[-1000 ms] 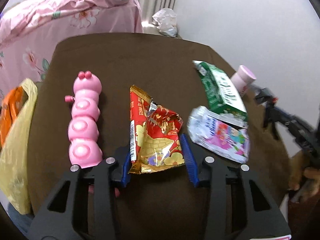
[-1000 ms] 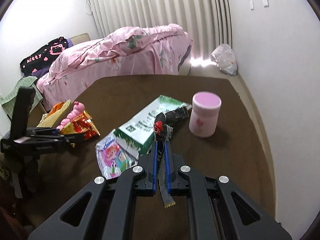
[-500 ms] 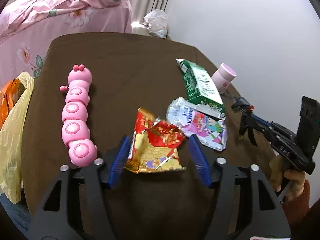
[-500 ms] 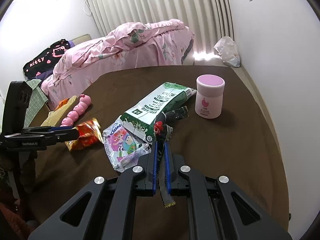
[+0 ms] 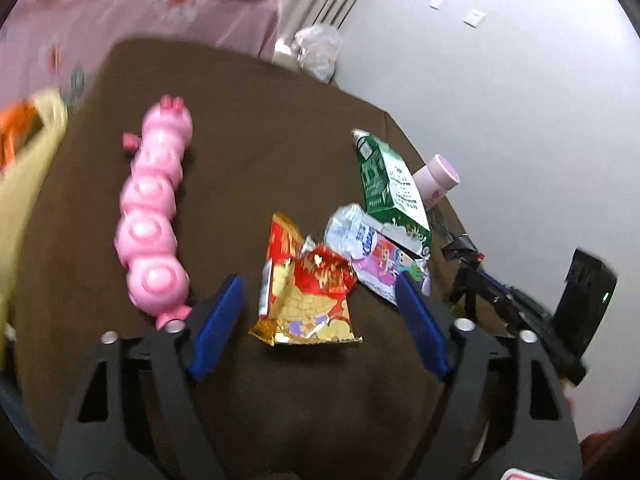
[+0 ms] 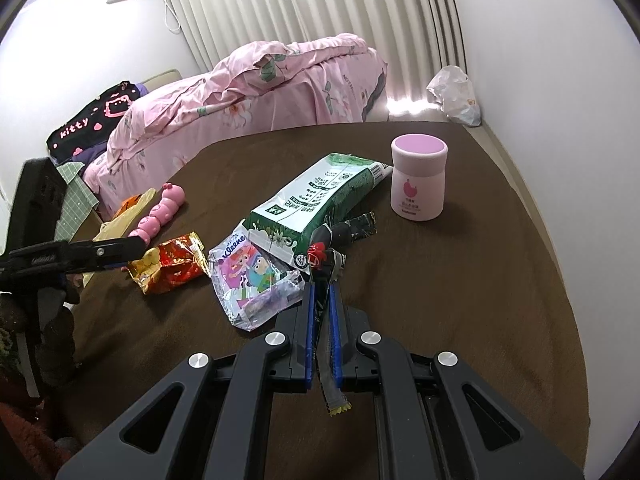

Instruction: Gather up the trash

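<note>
On the brown worktop [image 6: 460,280] lie three wrappers: one red-gold [image 5: 308,292], one Kleenex [image 6: 256,280], one green [image 6: 320,196]. Left gripper [image 5: 316,316] fingers stand released around the red-gold one. Right gripper [image 6: 322,308] fingers are clenched on a dark wrapper [image 6: 340,236], partly hidden.

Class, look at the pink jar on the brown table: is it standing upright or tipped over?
Upright. The pink jar stands on its base on the table, its flat lid facing up.
</note>
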`<state>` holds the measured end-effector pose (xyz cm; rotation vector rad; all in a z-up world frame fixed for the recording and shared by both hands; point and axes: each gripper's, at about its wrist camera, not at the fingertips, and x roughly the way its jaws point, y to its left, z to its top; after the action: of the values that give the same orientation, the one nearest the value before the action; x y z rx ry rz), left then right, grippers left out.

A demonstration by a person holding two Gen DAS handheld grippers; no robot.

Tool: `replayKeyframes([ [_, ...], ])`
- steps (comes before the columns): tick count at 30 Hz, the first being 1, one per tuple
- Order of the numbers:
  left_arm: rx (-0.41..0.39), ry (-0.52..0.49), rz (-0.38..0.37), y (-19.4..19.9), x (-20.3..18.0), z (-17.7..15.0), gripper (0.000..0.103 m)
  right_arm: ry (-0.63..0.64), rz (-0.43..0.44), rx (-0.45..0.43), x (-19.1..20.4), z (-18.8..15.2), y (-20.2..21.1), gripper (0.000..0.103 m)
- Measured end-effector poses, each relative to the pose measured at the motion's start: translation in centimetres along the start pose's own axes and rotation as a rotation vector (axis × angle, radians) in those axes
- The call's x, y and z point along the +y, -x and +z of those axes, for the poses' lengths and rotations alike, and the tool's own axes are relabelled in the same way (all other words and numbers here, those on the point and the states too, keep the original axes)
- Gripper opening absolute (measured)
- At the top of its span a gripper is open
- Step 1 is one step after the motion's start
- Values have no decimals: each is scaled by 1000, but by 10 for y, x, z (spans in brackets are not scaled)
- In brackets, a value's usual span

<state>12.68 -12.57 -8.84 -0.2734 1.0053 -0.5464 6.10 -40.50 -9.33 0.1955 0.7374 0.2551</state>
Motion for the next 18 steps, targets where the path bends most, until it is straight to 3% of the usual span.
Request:
replayKeyframes([
  [1,35,5,5,-6,1,-2,62,-2,1,1,0,0,0,8],
  [6,25,-126,103,-8,-18,-13,58,-10,4,4,-1,-3,-1,8],
  [8,20,-144,125,-9,-21,-17,51,-12,6,7,-1,-4,-2,8],
  [10,14,-141,118,-7,-20,-18,46,-13,8,10,-1,-5,-2,8],
  [18,-78,-191,134,14,-34,-14,45,-15,8,5,0,-2,2,8],
])
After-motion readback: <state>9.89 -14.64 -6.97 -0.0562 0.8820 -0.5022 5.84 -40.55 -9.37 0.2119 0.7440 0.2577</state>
